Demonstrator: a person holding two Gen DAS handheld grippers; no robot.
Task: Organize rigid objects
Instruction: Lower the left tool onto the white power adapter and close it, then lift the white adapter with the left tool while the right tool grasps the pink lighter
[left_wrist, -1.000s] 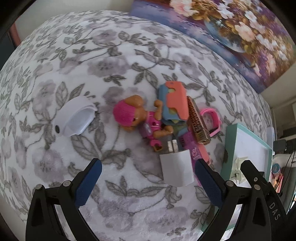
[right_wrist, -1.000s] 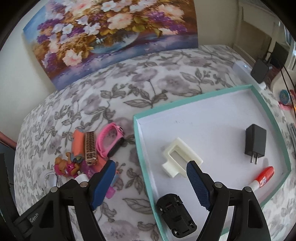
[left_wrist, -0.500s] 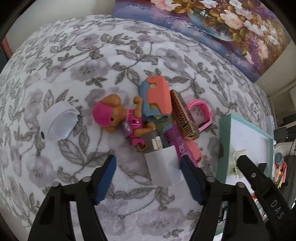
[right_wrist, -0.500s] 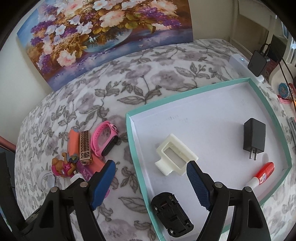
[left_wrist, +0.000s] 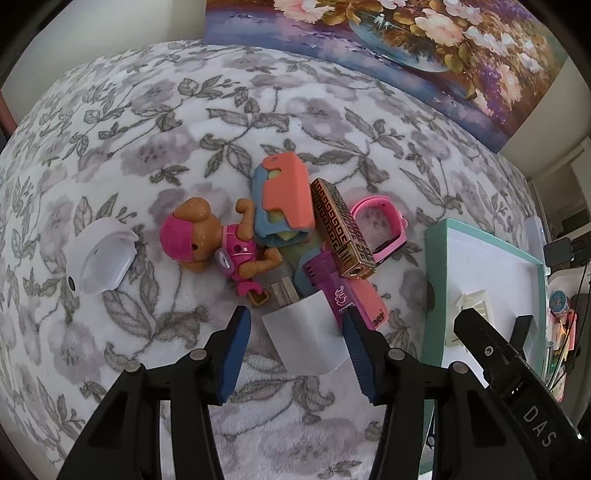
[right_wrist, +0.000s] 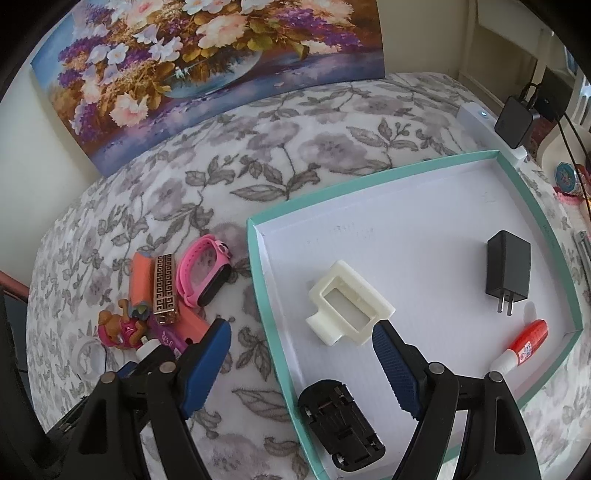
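The left claw (left_wrist: 295, 328) is closing around, not yet gripping, a white plastic charger plug (left_wrist: 303, 338), prongs pointing away toward the toys.

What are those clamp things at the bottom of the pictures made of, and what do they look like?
Each is a black plastic two-finger tool. The left gripper has angular black arms joined by round silver rivets, ending in dark blue ribbed pads. The right gripper is built the same way, with textured blue pads. In the left view its black side bears white letters reading "DAS". No cables, sleeves or hands show.
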